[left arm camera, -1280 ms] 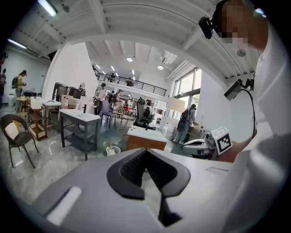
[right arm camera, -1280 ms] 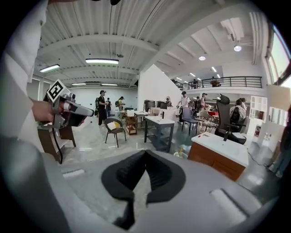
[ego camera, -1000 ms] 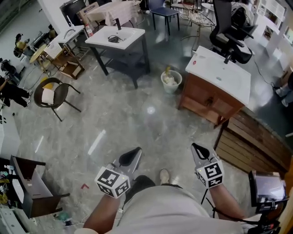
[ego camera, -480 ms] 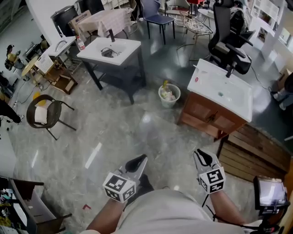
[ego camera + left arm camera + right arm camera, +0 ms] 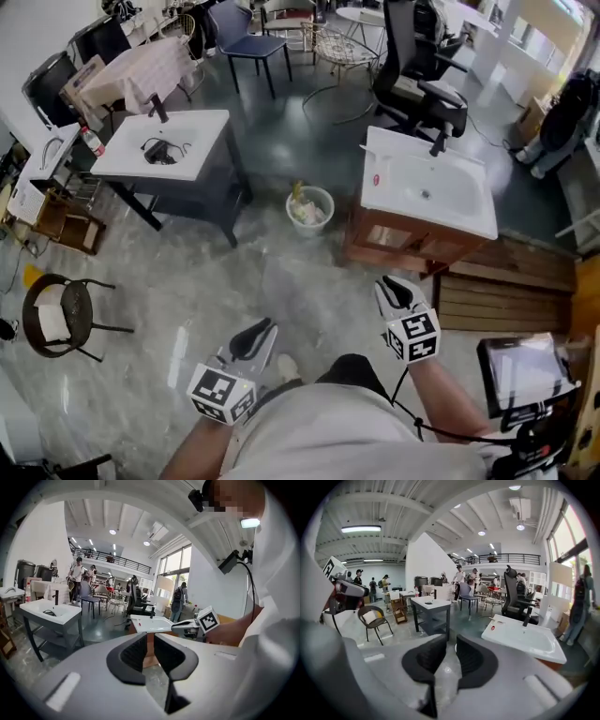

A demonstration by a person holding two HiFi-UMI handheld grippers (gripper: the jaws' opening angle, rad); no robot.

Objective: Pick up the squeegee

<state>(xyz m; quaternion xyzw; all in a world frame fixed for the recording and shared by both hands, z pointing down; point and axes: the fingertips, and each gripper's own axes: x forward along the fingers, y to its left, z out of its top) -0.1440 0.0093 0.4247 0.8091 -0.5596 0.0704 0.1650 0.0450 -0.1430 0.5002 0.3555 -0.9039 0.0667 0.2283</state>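
Marble floor (image 5: 234, 281), white sink cabinet (image 5: 427, 192) ahead; left tongs (image 5: 255, 333) slightly apart, right tongs (image 5: 394, 292) opening, both empty.

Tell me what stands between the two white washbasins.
A small white bin stands between the dark-framed washbasin and the wooden-cabinet washbasin, nearer the latter; the head view shows it.

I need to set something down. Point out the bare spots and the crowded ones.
Bare floor lies between the dark sink table, the bin and the round chair. The white sink top on the wooden cabinet is mostly bare. Crowded: the far end, with chairs and tables.
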